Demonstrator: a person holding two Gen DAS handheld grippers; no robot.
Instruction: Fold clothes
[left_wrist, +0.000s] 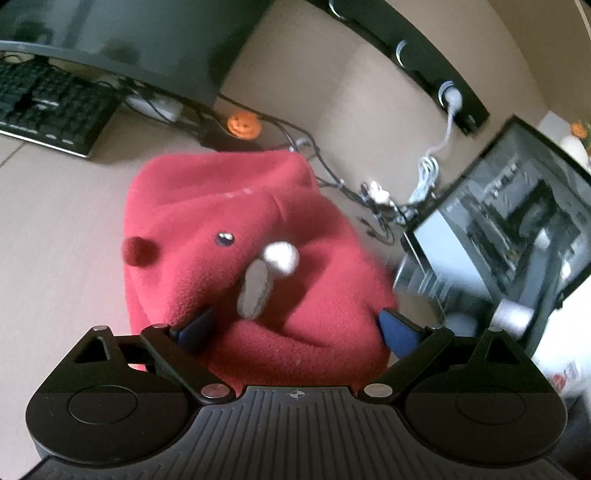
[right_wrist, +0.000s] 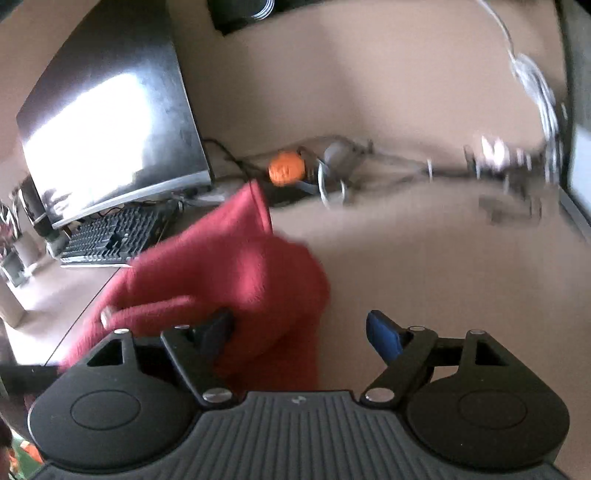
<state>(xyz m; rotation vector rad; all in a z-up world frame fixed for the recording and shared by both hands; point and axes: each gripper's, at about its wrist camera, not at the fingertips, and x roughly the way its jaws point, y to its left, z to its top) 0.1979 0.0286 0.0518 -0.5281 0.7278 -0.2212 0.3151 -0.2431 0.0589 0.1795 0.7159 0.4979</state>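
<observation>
Left wrist view shows the red fleece garment (left_wrist: 236, 236) heaped on the beige desk (left_wrist: 62, 229) just ahead of the left gripper (left_wrist: 295, 325), bulging between its two blue-padded fingers (left_wrist: 397, 330). These stand wide apart, and the cloth fills most of the gap between them. One pad is half buried in a fold, but I cannot tell whether either presses the fabric, so I read this gripper as open around the heap, not clamped. A small dark button (left_wrist: 225, 239) and pale grey-white toggles (left_wrist: 271, 275) lie on the fleece beyond the fingertips. In the right wrist view the right gripper (right_wrist: 299, 332) has its fingers spread. The garment (right_wrist: 221, 266) lies against the left-hand finger, and the blue pad on the other side is well clear over bare desk. That gripper holds nothing. Beyond both fingertips are a black keyboard (right_wrist: 110, 236), a dark monitor (right_wrist: 110, 129), an orange pumpkin ornament (right_wrist: 286, 168) and tangled cables (right_wrist: 498, 162). The fleece looks light, soft and thick. It should drape and bunch easily and not slip, and nothing about it seems fragile. A hem or corner would give a cleaner hold than the bulky middle, and pinching a single layer would keep the fold flat.
</observation>
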